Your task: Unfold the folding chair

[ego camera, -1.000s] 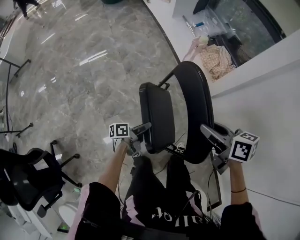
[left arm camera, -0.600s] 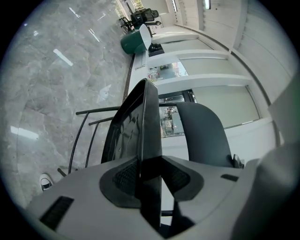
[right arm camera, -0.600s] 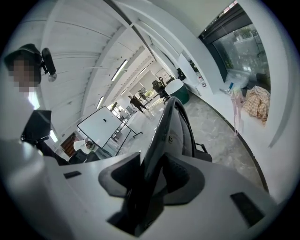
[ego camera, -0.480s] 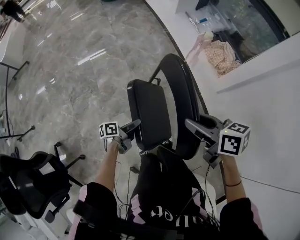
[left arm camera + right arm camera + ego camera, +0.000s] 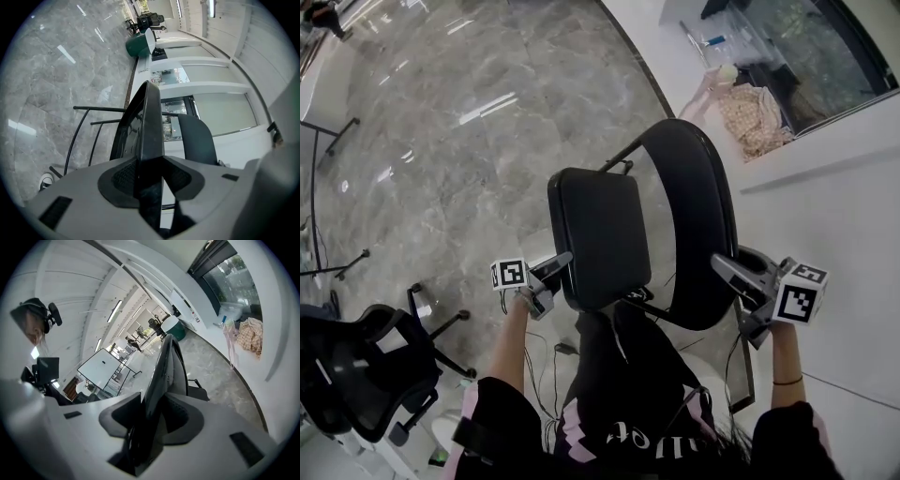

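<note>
Head view, looking steeply down: the folding chair (image 5: 694, 281) stands partly opened on the grey marble floor (image 5: 469, 169), right in front of the person's dark-trousered legs (image 5: 619, 375). Its black seat (image 5: 598, 230) lies tilted to the left of the curved black backrest (image 5: 689, 178), with floor showing through the gap between them. The left claw (image 5: 561, 265), its marker cube (image 5: 510, 275) toward the person, bites the seat's near left edge. In the left gripper view the seat panel (image 5: 152, 122) runs edge-on between the two pads, and both press on it, though the jaws have just been opening a little. The right claw (image 5: 724, 269) is clamped on the near lower rim of the backrest. In the right gripper view that rim (image 5: 161, 376) stands squeezed between the pads, whose jaws have likewise just widened slightly. A black office chair (image 5: 356, 366) sits well apart at lower left.
</note>
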Demonstrator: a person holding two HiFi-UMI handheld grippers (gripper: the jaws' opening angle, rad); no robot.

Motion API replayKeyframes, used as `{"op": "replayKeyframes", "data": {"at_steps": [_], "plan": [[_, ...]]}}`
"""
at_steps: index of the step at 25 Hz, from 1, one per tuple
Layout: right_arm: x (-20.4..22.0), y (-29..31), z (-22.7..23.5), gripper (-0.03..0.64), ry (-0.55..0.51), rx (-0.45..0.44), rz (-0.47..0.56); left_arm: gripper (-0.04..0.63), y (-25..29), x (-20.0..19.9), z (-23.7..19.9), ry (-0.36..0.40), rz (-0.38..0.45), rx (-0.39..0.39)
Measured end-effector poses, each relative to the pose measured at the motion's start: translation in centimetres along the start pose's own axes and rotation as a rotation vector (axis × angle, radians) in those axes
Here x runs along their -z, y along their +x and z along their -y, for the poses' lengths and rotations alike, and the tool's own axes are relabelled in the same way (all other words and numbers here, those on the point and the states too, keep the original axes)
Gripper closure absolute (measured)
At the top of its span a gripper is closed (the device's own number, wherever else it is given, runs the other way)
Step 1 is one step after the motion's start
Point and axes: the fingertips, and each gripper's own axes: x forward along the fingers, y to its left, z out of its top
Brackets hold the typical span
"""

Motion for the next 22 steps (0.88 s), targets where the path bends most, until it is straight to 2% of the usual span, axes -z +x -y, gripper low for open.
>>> {"op": "replayKeyframes", "data": {"at_steps": [12, 19, 22], "plan": [[1.5, -0.5, 6.0, 0.466, -0.052, 0.237, 0.008, 0.43, -3.6, -1.2, -6.8, -0.042, 0.007, -0.058], [2.6, 0.8, 7.2, 0.466, -0.054, 0.298, 0.02, 0.41, -6.6, -2.1, -11.5, -0.025, 0.052, -0.142], [2.9, 1.7, 7.2, 0.466, -0.059, 0.311, 0.02, 0.4, -7.9, -2.8, -13.3, -0.009, 0.106, -0.19]]}}
